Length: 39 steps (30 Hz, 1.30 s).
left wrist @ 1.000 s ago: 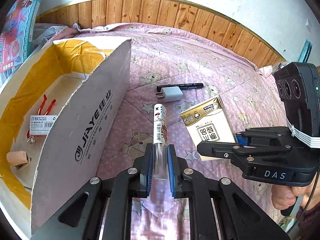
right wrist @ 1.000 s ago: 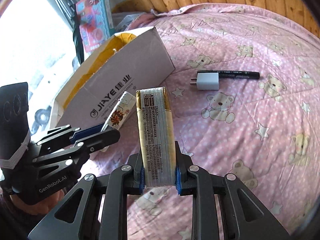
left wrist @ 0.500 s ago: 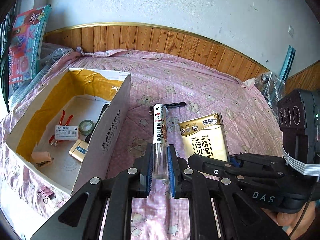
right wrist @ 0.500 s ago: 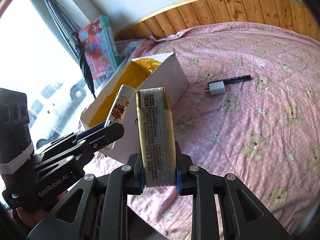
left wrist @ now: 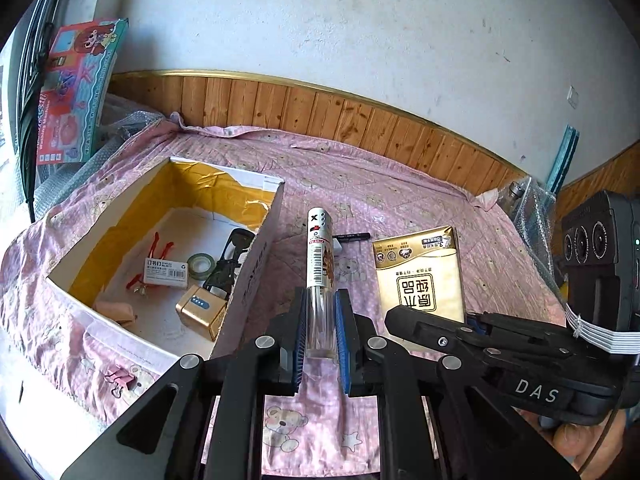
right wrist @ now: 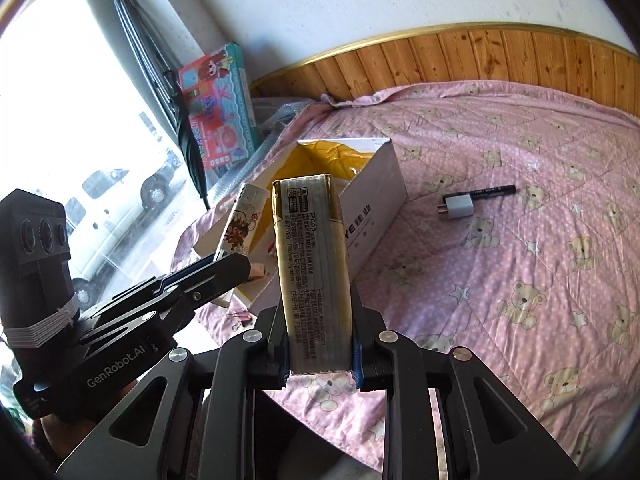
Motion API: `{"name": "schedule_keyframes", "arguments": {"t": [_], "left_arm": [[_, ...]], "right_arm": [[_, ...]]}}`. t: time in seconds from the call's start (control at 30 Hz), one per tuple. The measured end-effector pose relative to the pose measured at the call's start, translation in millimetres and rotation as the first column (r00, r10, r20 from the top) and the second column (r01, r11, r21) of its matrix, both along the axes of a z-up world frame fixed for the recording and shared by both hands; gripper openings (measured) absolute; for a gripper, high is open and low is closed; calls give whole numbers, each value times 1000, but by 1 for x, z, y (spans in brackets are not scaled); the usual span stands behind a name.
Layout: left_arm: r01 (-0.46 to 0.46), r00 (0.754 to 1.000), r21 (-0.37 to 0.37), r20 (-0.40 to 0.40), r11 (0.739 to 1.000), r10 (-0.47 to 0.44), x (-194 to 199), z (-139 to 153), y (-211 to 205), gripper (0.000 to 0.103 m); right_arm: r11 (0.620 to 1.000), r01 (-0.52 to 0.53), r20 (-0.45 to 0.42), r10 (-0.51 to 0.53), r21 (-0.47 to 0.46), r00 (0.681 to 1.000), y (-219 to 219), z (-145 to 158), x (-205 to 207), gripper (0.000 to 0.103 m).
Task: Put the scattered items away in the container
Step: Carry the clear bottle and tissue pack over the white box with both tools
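While both grippers hang above the bed [left wrist: 400, 184], the cardboard box [left wrist: 256, 256] lies open-topped on the pink quilt, down and to the left of both sets of fingers. That is the relation the drop turns on: the left gripper [left wrist: 320, 320] is the nearer to the opening, and the right gripper [right wrist: 320, 340] would have to cross further left.

Inside the box lie dark glasses [left wrist: 230, 256], a gold tin [left wrist: 200, 310], a white staple box [left wrist: 166, 272], a roll of tape [left wrist: 200, 263], something red [left wrist: 160, 242] and a small tan object [left wrist: 116, 310] that I cannot identify.

The right gripper's fingers are closed on a gold tissue pack [right wrist: 312, 272], held upright with its long axis running away from the camera. The left gripper's fingers are clamped on the clear end of a slim white tube [left wrist: 319, 264], whose long axis also points forward, lifted clear of the bed.

Well apart to the right, a white charger plug [right wrist: 458, 206] and a black pen [right wrist: 492, 191] lie touching on the quilt, not yet tidied.
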<state>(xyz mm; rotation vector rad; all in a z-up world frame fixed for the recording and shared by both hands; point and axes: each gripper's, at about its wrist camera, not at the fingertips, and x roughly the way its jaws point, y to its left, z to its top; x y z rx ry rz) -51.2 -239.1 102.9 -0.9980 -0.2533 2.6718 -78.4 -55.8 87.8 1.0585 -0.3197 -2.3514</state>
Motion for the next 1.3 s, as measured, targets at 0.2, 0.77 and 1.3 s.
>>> {"name": "schedule_keyframes", "arguments": {"t": [0.2,0.77,1.3], "left_arm": [[-23,1000,37,-20,999,24,4,9,-24,14],[-126,992,115,1,985,126,-16,6,-97,14],[-203,978,95,66,974,197,-60,-9,-135,14]], "right_arm": [[1000,-5,-13,5,7,1000,-18,9,2,24],[997,-67,-34,69,49,997,-81,22,-21,23],[987,-134,-36,138,93,990,-137,26,-72,24]]}}
